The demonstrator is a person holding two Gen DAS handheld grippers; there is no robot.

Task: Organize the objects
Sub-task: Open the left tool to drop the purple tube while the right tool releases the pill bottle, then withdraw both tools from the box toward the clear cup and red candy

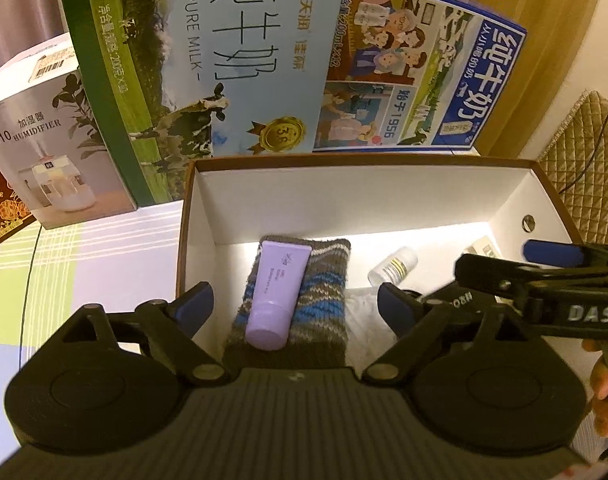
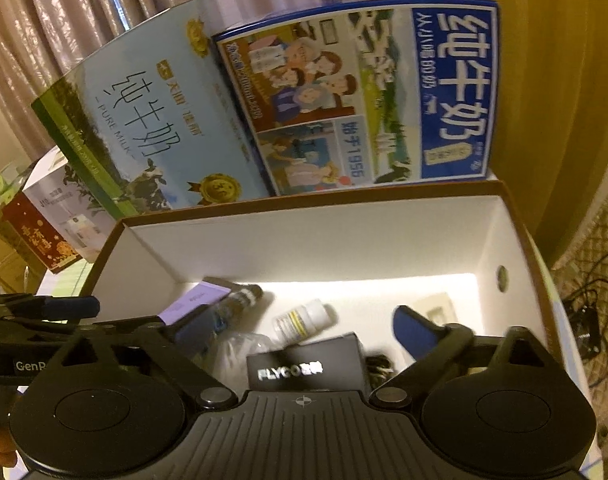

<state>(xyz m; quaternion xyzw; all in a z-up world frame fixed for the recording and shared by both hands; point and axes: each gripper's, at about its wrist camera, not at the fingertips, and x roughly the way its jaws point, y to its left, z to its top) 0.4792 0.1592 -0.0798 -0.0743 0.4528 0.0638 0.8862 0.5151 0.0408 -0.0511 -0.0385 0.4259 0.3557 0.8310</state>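
Observation:
An open cardboard box point(image 1: 363, 162) with a brown rim and white inside holds the objects. A purple tube point(image 1: 276, 292) lies on a striped knitted sock point(image 1: 327, 280) at its left. A small white bottle point(image 1: 393, 266) lies to the right. My left gripper point(image 1: 294, 306) hangs open above the tube and sock, holding nothing. In the right wrist view my right gripper point(image 2: 304, 332) is open over the box point(image 2: 304, 202), above a black FLYCO carton point(image 2: 307, 368), the bottle point(image 2: 304, 318) and a clear plastic bag point(image 2: 240, 348). The tube point(image 2: 196, 300) lies at the left.
Behind the box stand a green pure-milk carton point(image 1: 208, 60) and a blue milk carton point(image 1: 415, 80). A humidifier box point(image 1: 56, 152) and a red box point(image 1: 0, 208) sit left on the checked tablecloth point(image 1: 84, 272). A quilted cushion point(image 1: 583, 152) is right.

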